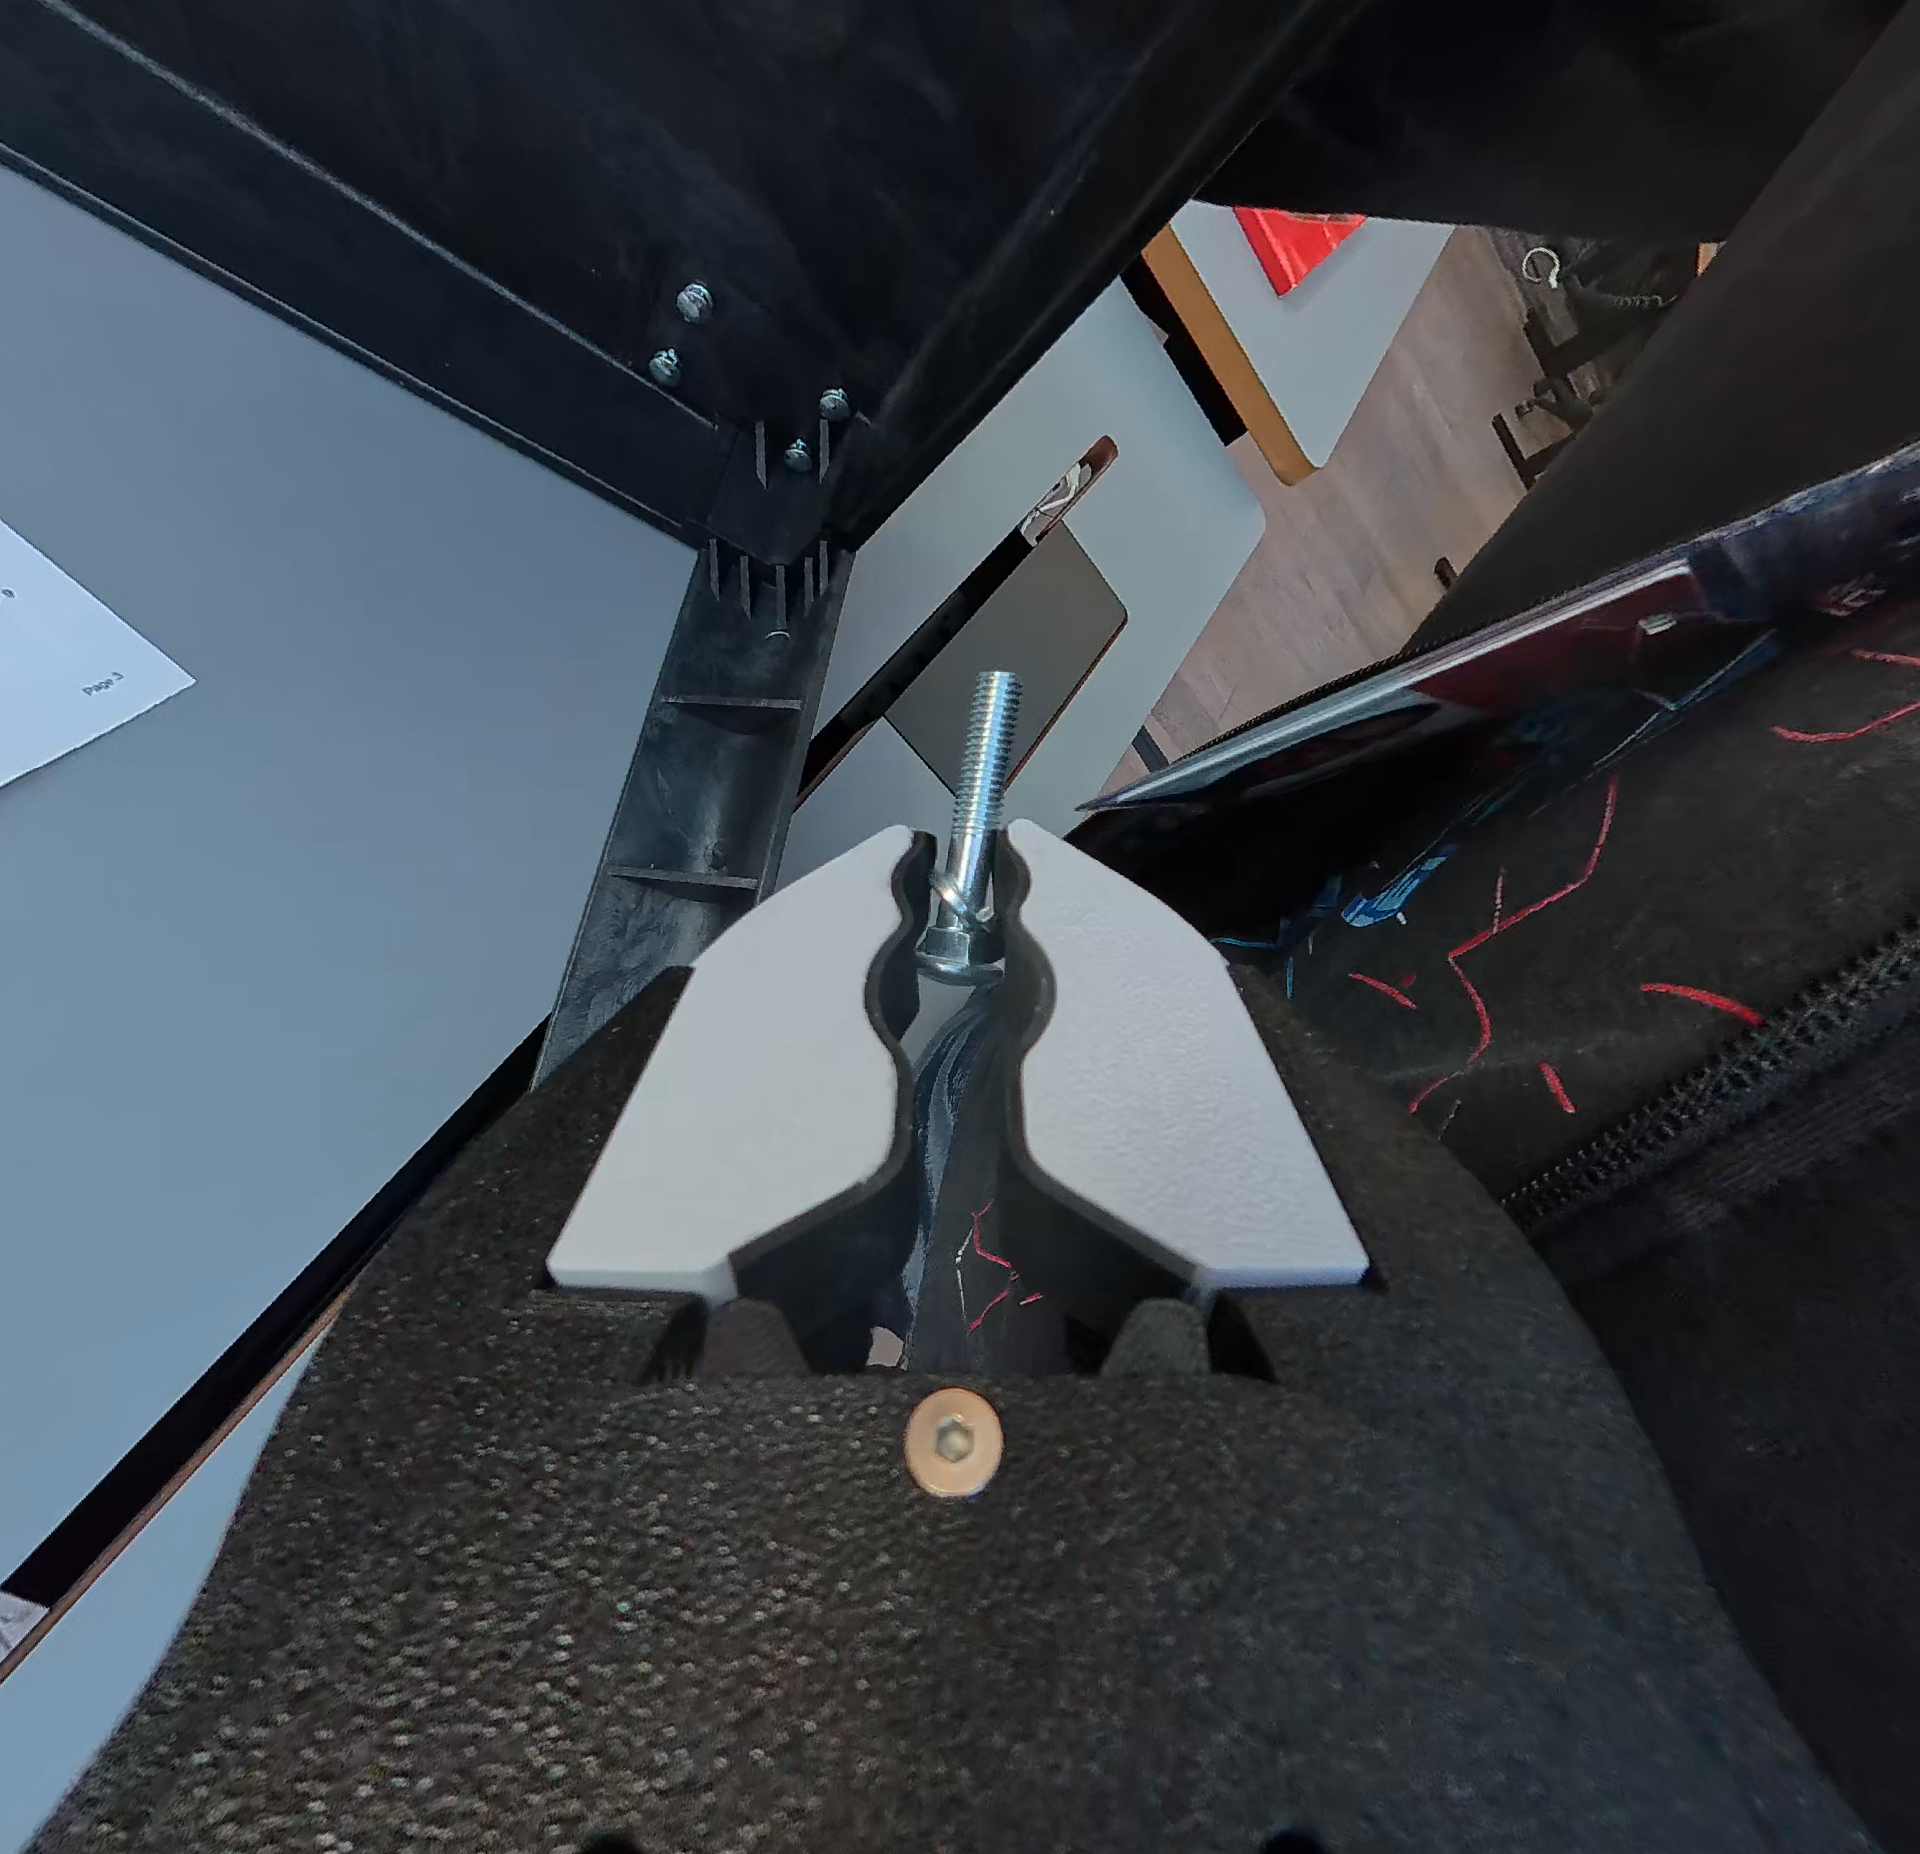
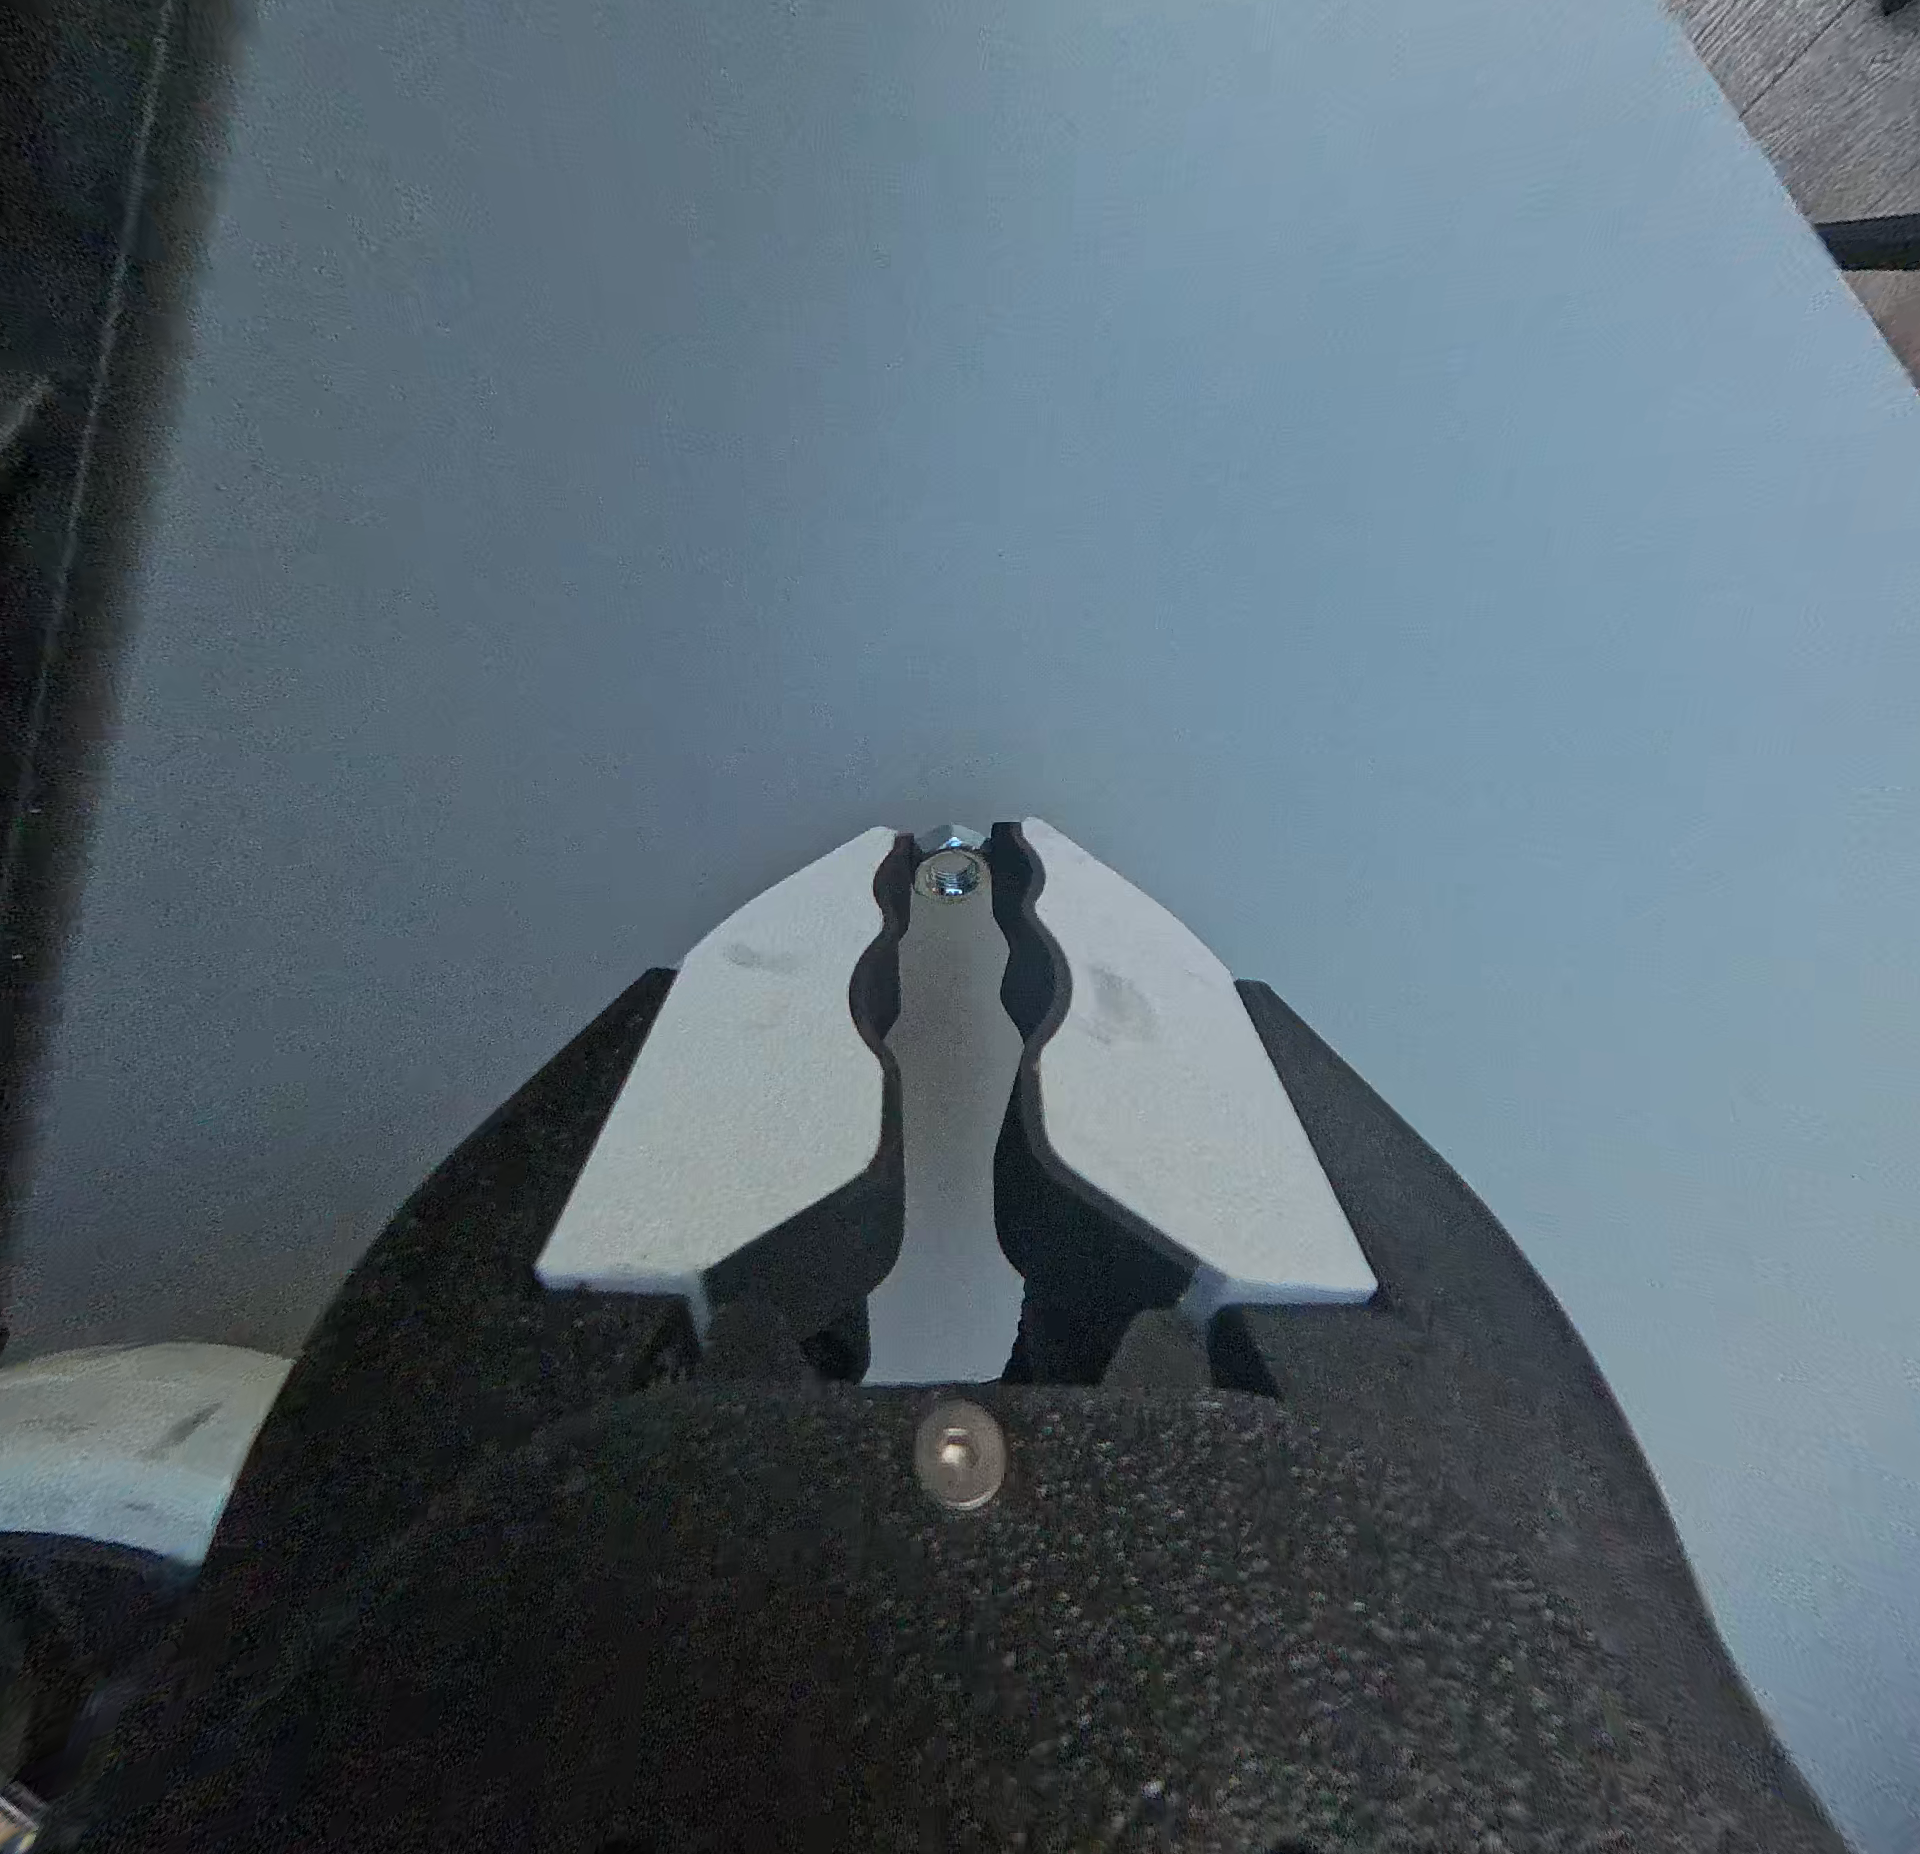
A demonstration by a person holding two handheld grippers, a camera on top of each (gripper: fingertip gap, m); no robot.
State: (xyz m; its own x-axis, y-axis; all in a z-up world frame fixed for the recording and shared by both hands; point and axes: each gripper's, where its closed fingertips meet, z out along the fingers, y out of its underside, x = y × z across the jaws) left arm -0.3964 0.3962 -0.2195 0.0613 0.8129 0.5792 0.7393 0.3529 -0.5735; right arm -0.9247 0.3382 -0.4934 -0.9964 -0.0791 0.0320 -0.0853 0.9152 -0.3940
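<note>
The left tongs (image 1: pixel 961 859) are closed on a silver bolt (image 1: pixel 977 817), pinching it low on the shank just above the head, with a split washer (image 1: pixel 961 895) sitting loose around the shank between the tips. The threaded end sticks out past the tips into free air. Just right of the tongs lies dark fabric with red and blue stitching (image 1: pixel 1558 973); just beyond the tips stands a black plastic frame leg (image 1: pixel 717 796), meeting a corner bracket with screws (image 1: pixel 790 443) under a black fabric panel (image 1: pixel 623 142). The grey surface (image 1: pixel 312 765) spreads to the left, carrying a white sheet of paper (image 1: pixel 73 651) at the edge of the view.

The right tongs (image 2: pixel 951 854) are nearly closed, gripping a small silver nut (image 2: pixel 945 874) at the very tips, its threaded hole facing the camera, low over the grey surface (image 2: pixel 935 402). A blurred black fabric edge (image 2: pixel 83 454) runs along the left.

As a judgement, both holds look thin. The nut sits at the extreme tips, so a slight twist or easing of pressure could let it pop out and roll. The bolt is held near one end only, so a push on the thread could pivot it between the tips, and the loose washer could slide off if the bolt tips downward.

Only the left view shows the bolt, washer, frame and paper; only the right view shows the nut. Neither view shows the other tongs, so how far apart nut and bolt are cannot be told.
</note>
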